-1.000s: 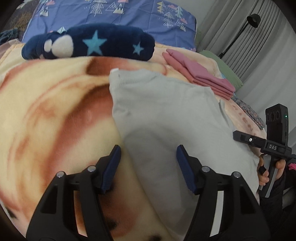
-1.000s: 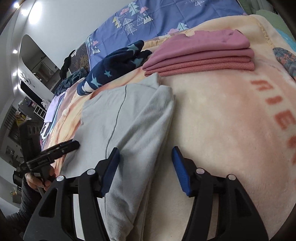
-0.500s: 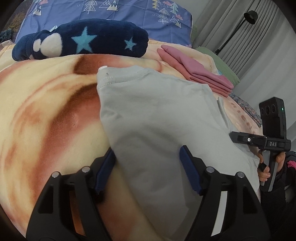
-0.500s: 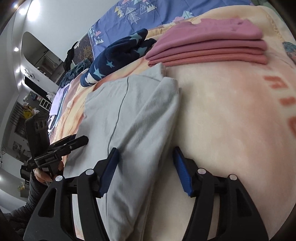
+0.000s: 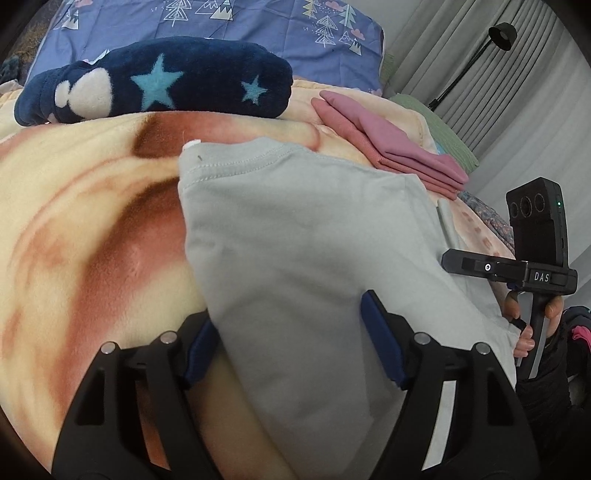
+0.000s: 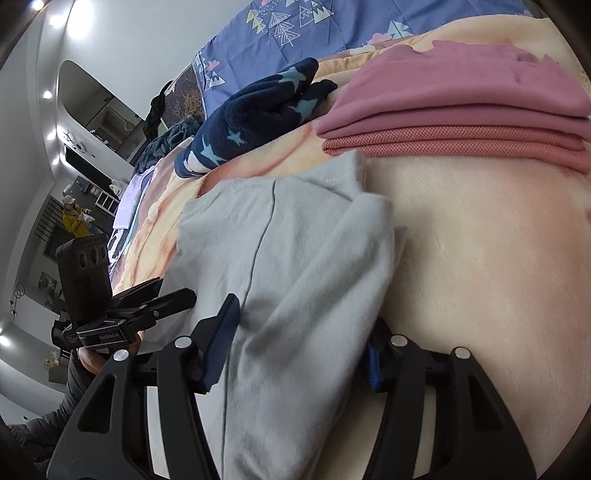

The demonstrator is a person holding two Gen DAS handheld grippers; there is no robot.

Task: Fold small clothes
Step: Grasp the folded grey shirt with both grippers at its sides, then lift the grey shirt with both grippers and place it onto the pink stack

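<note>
A light grey garment (image 5: 303, 229) lies partly folded on a peach blanket (image 5: 74, 221). My left gripper (image 5: 291, 332) stands open astride its left edge: one pad is beside the cloth on the blanket, the other over the cloth. My right gripper (image 6: 299, 332) straddles the doubled right edge of the grey garment (image 6: 295, 251). Its jaws are closing with that fold between them, and the right pad is half hidden by cloth. Each wrist view shows the other tool at the garment's near side: the right gripper (image 5: 509, 269) and the left gripper (image 6: 147, 306).
A stack of folded pink clothes (image 6: 461, 122) sits beyond the garment on the right. A navy fleece with stars (image 5: 166, 81) lies at the back, against blue tree-print bedding (image 5: 258, 22). A floor lamp (image 5: 498, 33) and curtains stand past the bed.
Both grippers have slid forward onto the grey garment. The left jaws have widened around its left edge. The right gripper now has the folded right edge between its fingers.
</note>
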